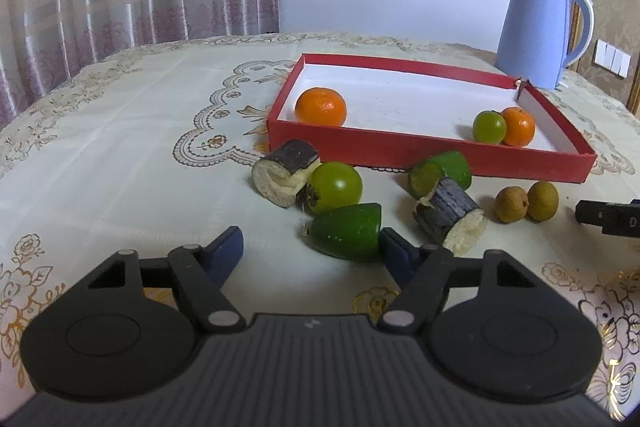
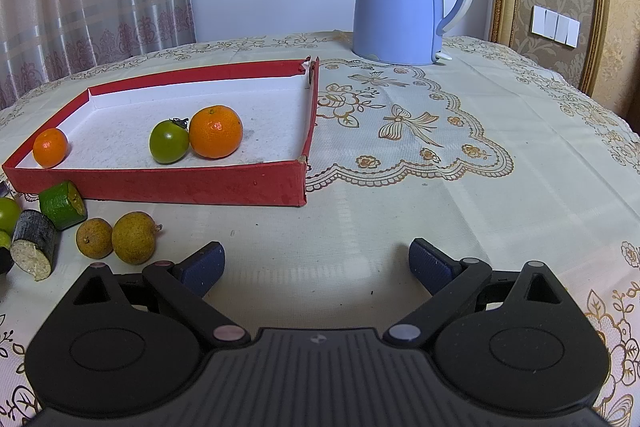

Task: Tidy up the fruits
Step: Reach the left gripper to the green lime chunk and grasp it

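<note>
Fruits half sorted: three in red box (image 1: 432, 151), rest on counter (image 1: 120, 147). Your left tongs (image 1: 312, 247) half-wide around green piece (image 1: 346, 237), no grip yet. Right tongs (image 2: 316, 263) wide, empty. Next: squeeze, lift into box.

- Left gripper (image 1: 312, 247): a matte black body, ribbed along the middle, with a small pale mark at the centre of its front edge.
- A round black disc with a raised ring sits at each side of it.
- Black link arms run forward, pinned with silvery round rivets.
- Fingers (image 1: 226, 247) end in dark blue pads, seemingly textured, though blurred here.
- Right gripper (image 2: 316, 263): the same build, black ribbed body, twin discs, triangular cut-outs in the outer links.
- Its rivets look faintly pinkish; its blue pads (image 2: 430, 261) show a fine grid texture.
</note>
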A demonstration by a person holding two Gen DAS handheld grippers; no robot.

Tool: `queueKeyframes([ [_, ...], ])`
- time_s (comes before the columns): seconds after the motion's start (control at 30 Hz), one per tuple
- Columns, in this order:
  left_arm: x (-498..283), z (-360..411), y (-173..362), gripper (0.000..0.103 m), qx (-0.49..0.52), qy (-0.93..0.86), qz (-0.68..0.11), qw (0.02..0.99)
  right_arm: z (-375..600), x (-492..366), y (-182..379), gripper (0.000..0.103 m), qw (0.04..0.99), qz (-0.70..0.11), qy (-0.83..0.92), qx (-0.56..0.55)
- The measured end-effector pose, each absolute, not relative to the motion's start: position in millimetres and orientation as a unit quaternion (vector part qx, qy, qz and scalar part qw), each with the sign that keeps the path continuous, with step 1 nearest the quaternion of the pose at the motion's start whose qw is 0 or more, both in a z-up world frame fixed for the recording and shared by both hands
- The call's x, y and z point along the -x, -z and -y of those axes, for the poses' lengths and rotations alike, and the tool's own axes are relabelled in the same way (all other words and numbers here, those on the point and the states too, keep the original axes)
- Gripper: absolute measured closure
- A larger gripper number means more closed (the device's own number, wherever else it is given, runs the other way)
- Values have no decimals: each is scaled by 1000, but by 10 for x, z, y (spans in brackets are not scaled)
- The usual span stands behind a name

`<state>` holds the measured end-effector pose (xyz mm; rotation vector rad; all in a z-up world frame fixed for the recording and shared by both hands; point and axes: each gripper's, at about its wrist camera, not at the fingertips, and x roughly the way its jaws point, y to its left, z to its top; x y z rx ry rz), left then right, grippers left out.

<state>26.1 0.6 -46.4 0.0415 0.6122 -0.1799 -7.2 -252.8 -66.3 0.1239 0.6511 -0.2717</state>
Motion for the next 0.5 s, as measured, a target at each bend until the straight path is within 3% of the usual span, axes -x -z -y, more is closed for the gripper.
queueKeyframes([
  [0.27,-254,-19,455,34,-12,88,-301,950,2528,74,663,4,937,-319,133,-61],
  [0.4,-216,-13,412,55,-2,101,-301,948,2527,74,663,4,937,-319,133,-61],
  [0.5,-198,14,403,64,-2,108,-303,947,2528,72,663,4,937,-319,133,-61],
])
